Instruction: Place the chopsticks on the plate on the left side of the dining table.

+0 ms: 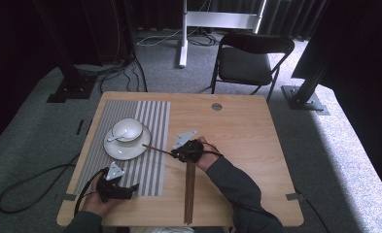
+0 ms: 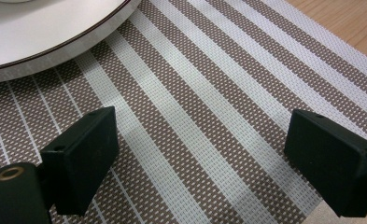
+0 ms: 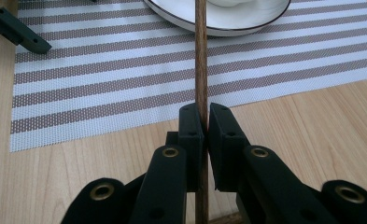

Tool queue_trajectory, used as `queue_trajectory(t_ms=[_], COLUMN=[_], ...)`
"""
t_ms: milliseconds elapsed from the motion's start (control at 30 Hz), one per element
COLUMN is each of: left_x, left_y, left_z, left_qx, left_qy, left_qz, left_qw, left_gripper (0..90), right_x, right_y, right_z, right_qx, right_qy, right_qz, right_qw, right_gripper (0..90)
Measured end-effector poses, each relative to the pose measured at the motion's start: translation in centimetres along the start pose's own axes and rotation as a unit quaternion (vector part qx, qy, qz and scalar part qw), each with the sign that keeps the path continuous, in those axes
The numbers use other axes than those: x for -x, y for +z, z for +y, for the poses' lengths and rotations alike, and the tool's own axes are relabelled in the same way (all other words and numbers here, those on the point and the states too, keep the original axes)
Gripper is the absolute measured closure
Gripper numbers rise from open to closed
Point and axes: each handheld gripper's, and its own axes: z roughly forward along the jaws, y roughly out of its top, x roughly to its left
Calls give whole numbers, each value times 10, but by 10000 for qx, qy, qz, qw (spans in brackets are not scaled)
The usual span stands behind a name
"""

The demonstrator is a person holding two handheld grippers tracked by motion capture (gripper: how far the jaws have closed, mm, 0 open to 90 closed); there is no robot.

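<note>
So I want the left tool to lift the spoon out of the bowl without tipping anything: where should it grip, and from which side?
Probably the spoon handle, where it sticks out past the bowl rim toward the plate's left edge. Come from above on that left side with the left tool, jaws across the thin handle. The scoop lies inside the bowl, harder to reach.

Right gripper (image 1: 179,153) clamps 1 chopstick (image 1: 155,149) beside plate (image 1: 126,148); left gripper (image 1: 130,190) on placemat (image 1: 149,126).
</note>
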Motion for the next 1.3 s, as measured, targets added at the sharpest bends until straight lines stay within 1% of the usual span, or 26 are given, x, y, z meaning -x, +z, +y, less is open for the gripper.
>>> queue_trajectory(t_ms=[833, 867, 1133, 1300], left_x=[0, 0, 0, 0], left_y=[0, 0, 0, 0], left_z=[0, 0, 0, 0], left_qx=[0, -5, 0, -4], left_qy=[-1, 5, 0, 4], left_qz=[-1, 1, 0, 1], left_qw=[10000, 10000, 10000, 10000], left_gripper=[103, 102, 103, 102], right_x=[2, 1, 3, 3], right_y=[13, 13, 16, 20], right_z=[12, 12, 15, 16], right_qx=[2, -5, -19, -41], right_qy=[-162, -137, -155, -200], right_qz=[147, 150, 181, 218], right_qw=[9998, 9998, 9997, 9996], right_gripper=[841, 841, 841, 841])
